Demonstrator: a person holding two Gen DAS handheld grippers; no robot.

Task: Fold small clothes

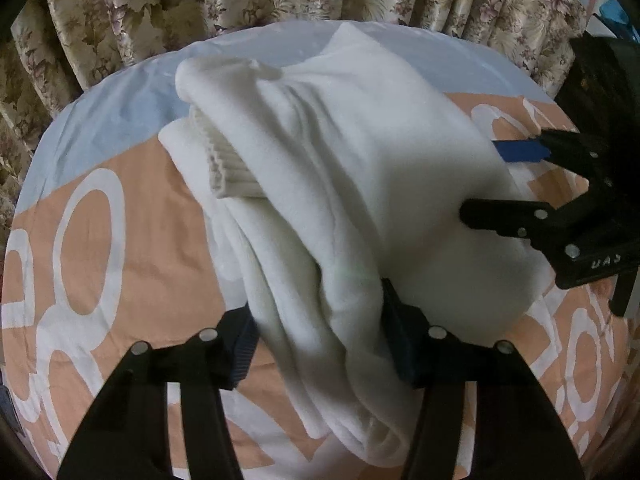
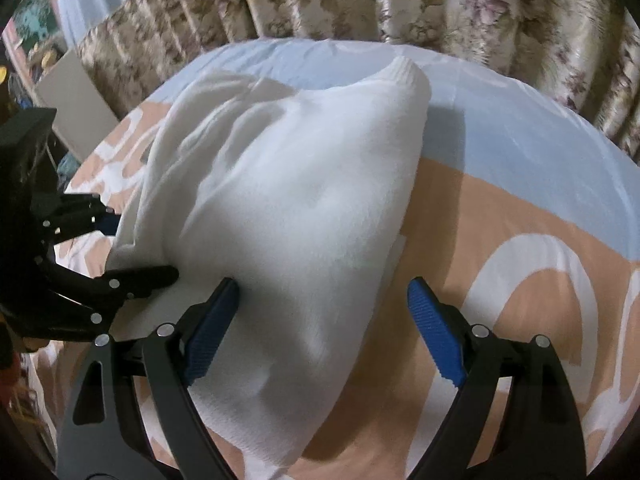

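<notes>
Garment: 1 white knit garment [image 1: 340,184], partly folded, lying bunched on the bedsheet [image 1: 120,208]; ribbed cuff [image 1: 232,176] showing at its 9 o'clock side in left wrist view.
Long axis: running approx 11 to 5 o'clock in left view, heading down betw the left jaws.
L gripper [image 1: 320,340]: jaws part-spread w/ a thick fold of the garment sitting betw them; the pad at 3 o'clock is touching cloth, the pad at 9 o'clock is at its edge; can't tell if it's pinching yet.
R gripper [image 2: 324,324]: jaws spread wide, straddling the near corner of the garment; left pad touching cloth, right pad standing clear over the sheet. Not pinching.
Nearer hand: both are at the cloth; L looking further into a grip.
Key relation: garment extending toward 12 o'clock from both jaws, so folding prob means lifting that way.
Count: 1 garment, 2 grippers, 1 curtain [image 2: 400,0] behind.
</notes>
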